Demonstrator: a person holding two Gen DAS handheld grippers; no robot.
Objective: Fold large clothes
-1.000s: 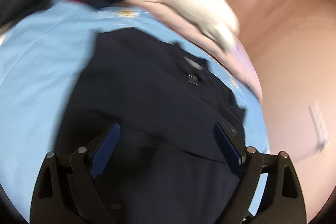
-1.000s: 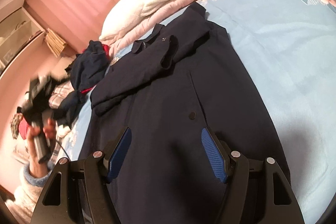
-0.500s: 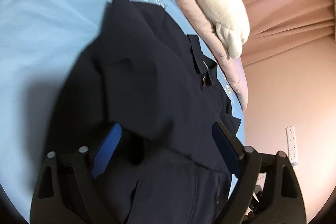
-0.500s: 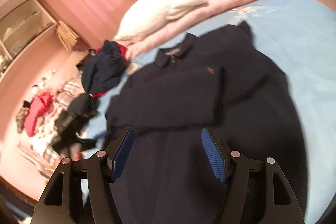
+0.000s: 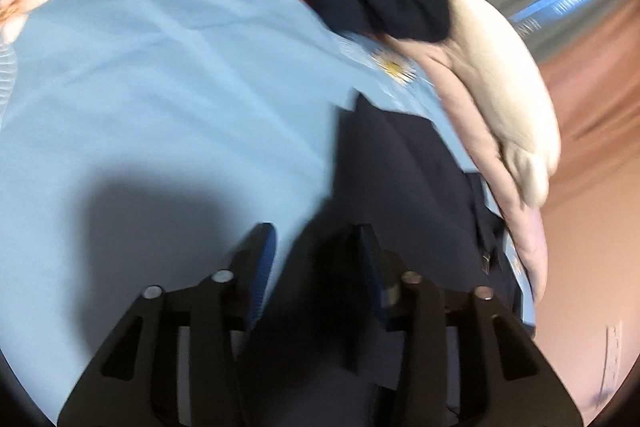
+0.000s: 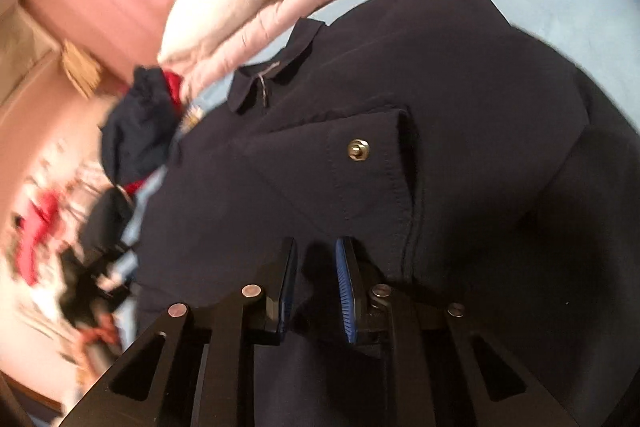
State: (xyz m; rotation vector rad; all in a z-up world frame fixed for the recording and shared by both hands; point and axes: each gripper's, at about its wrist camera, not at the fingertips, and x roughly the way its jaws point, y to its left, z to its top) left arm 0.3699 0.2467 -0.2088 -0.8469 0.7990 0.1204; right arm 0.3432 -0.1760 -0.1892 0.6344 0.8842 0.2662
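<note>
Both hand-held grippers, left [image 5: 316, 247] and right [image 6: 316, 263], are closing with the navy jacket [image 6: 440, 107] between their jaws.

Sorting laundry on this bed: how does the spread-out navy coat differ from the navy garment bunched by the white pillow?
The navy coat lies spread flat with its collar and a brass snap showing; the bunched garment sits crumpled in a heap. The coat looks plain navy; the bunched garment shows red. Both are dark navy and rest on the blue sheet.

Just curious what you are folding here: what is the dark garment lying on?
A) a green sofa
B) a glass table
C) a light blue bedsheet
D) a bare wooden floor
C: the navy jacket lies spread on a light blue bedsheet, which shows beside and beyond it in both views.
</note>
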